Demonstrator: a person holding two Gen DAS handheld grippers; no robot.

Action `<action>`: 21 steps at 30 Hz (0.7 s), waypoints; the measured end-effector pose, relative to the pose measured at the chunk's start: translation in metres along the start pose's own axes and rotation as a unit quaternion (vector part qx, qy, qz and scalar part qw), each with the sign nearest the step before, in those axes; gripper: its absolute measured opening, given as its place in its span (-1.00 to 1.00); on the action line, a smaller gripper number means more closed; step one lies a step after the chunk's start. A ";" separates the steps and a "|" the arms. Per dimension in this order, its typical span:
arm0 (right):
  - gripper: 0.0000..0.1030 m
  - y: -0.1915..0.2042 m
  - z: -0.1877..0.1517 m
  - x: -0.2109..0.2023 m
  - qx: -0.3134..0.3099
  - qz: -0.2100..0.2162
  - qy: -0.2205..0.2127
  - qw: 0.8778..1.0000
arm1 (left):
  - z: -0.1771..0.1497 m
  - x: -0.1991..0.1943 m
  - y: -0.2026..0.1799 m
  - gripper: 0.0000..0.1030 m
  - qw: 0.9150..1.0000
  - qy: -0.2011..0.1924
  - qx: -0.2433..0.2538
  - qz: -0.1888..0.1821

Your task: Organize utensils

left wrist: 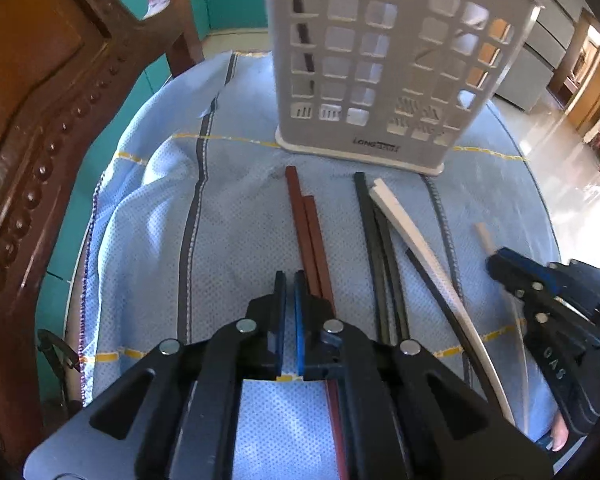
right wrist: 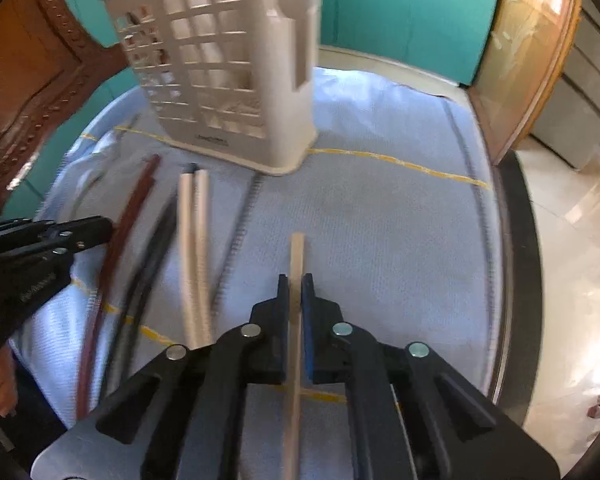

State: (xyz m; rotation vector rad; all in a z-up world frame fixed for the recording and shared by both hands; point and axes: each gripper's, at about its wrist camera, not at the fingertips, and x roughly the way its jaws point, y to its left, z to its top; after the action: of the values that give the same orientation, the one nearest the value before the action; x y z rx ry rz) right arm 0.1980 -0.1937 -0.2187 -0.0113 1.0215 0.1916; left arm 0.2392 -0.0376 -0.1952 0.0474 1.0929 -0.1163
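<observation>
Chopsticks in four colours lie across a blue cloth (left wrist: 148, 208) on a small round table, with a perforated grey utensil holder (left wrist: 380, 64) standing upright at the far side, a carved wooden chair (left wrist: 32, 128) off to the left.

At left, the left gripper (left wrist: 290, 280) hovers low over the cloth, its fingers drawn nearly together with nothing between them; the brown chopsticks (left wrist: 310, 232) lie just beside its right finger, untouched. Next come the black chopsticks (left wrist: 374, 240), then the white pair (left wrist: 404, 224) crossing over a black stick. At right, the right gripper (right wrist: 296, 284) is clenched on a single pale wooden chopstick (right wrist: 297, 256), which points forward towards the holder, its tip well short of the rim. In the right wrist view the loose sticks are smeared by motion blur, so their exact overlap is hard to read there.

Judged from this, the risks are plain. The held stick is pinched part-way along its length, so it could pivot or slip in the pads as it tilts upright, and miss the holder's opening. A tip catching the rim or a grid hole could nudge the light holder over on the soft, wrinkled cloth. The left gripper, so close to the brown pair, could roll them off the table edge.
</observation>
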 end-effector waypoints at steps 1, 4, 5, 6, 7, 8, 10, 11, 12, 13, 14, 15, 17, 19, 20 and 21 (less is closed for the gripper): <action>-0.87 0.002 0.001 -0.003 -0.004 -0.004 -0.013 1.000 | 0.001 -0.002 -0.002 -0.92 1.000 -0.005 0.005 -0.005; -0.87 -0.001 0.006 -0.016 0.004 0.002 -0.047 0.999 | -0.004 -0.010 -0.004 -0.73 1.000 -0.016 0.018 -0.013; -0.87 -0.004 0.007 -0.018 0.009 0.005 -0.050 0.999 | -0.008 -0.010 -0.004 -0.64 1.000 -0.015 0.022 -0.015; -0.87 -0.006 0.009 -0.019 0.015 0.004 -0.051 0.999 | -0.009 -0.006 -0.006 -0.61 0.999 -0.011 0.027 -0.013; -0.87 -0.009 0.009 -0.018 0.023 0.001 -0.050 0.999 | -0.010 -0.002 -0.008 -0.57 0.999 -0.007 0.029 -0.010; -0.87 -0.012 0.009 -0.016 0.028 -0.002 -0.044 0.999 | -0.011 0.002 -0.009 -0.57 0.999 -0.001 0.031 -0.008; -0.87 -0.015 0.009 -0.010 0.038 -0.003 -0.029 0.999 | -0.013 0.010 -0.008 -0.57 0.999 0.012 0.030 -0.009; -0.87 -0.017 0.008 -0.007 0.042 -0.002 -0.022 0.999 | -0.014 0.013 -0.009 -0.57 0.999 0.012 0.031 -0.006; -0.87 -0.018 0.007 -0.006 0.044 -0.002 -0.018 0.999 | -0.015 0.015 -0.010 -0.57 0.999 0.011 0.032 -0.005; -0.87 -0.020 0.006 -0.004 0.048 -0.003 -0.013 0.999 | -0.016 0.018 -0.009 -0.66 1.000 0.012 0.027 -0.008; -0.87 -0.022 0.005 -0.003 0.051 -0.003 -0.010 0.999 | -0.016 0.019 -0.009 -0.71 1.000 0.013 0.022 -0.012; -0.87 -0.023 0.005 -0.003 0.053 -0.002 -0.010 0.999 | -0.016 0.023 -0.008 -0.71 1.000 0.013 0.018 -0.014; -0.87 -0.026 0.004 -0.004 0.056 -0.001 -0.011 0.998 | -0.017 0.024 -0.011 -0.74 1.000 0.012 0.007 -0.025; -0.87 -0.027 0.003 -0.007 0.057 0.000 -0.014 0.998 | -0.020 0.022 -0.009 -0.75 0.999 0.005 -0.003 -0.042; -0.87 -0.028 0.003 -0.009 0.057 0.002 -0.015 0.998 | -0.021 0.020 -0.007 -0.75 0.999 -0.002 -0.002 -0.039; -0.87 -0.029 0.002 -0.010 0.057 0.002 -0.016 0.998 | -0.023 0.015 -0.004 -0.75 0.999 -0.010 0.000 -0.036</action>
State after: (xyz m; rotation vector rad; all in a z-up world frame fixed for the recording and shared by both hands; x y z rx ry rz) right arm 0.1993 -0.2240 -0.2114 0.0983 0.9989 0.1370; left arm 0.2251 -0.0406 -0.2194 0.0063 1.0755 -0.1817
